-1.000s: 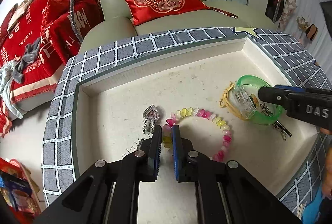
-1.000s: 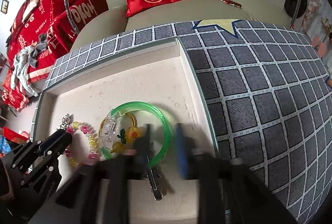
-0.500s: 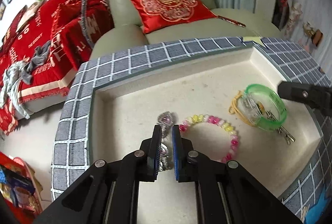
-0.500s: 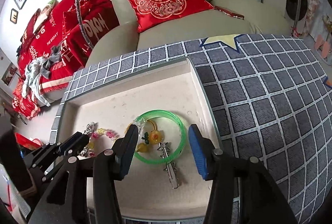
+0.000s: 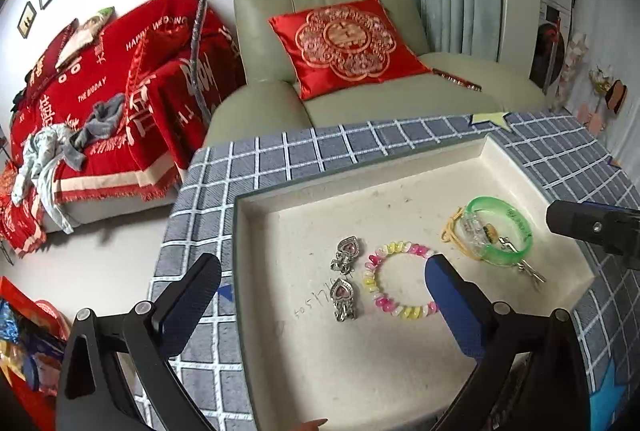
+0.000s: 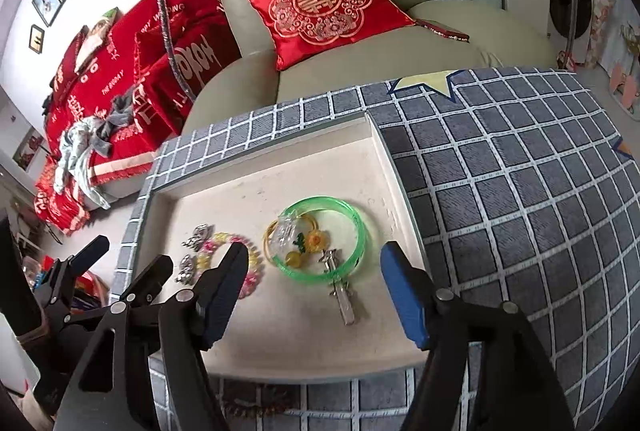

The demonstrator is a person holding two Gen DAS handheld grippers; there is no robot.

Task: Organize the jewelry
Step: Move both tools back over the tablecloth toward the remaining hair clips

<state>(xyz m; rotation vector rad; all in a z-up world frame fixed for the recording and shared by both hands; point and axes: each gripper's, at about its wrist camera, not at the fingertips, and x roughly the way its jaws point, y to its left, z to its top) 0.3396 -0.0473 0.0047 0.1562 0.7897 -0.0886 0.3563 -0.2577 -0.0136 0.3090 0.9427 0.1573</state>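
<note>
Left tongs (image 5: 320, 295) have just been opening and now stand wide with nothing between the pads; they hang over the shallow cream tray (image 5: 400, 167), above the heart-shaped earrings and the bead bracelet. A second ago they were pinched nearly shut low by one earring, so this reads as a release: the two heart-shaped earrings (image 5: 344, 279) now lie side by side, near each other, just left of the pink-yellow bead bracelet (image 5: 400, 279); earlier only one earring showed clearly beside the beads. Right tongs (image 6: 316, 271) have also just been opening, fairly wide, empty, hovering over the green bangle (image 6: 322, 239). Bangle lies flat near the tray's right wall, with a yellow hair tie (image 6: 272, 231) and a clear clip with small charms (image 6: 288, 231) inside its ring, and a silver hair clip (image 6: 342, 291) lying across its near edge, sticking out toward the camera. Compared with the earlier frames both cameras sit higher and farther back, more of the room in view, and the bangle group looks unshifted. Judgement: earrings paired, beads and bangle cluster laid out in a row, so the sorting seems well along or done. Tray sits on a bench under a grey grid-pattern cloth (image 6: 520, 191).
</note>
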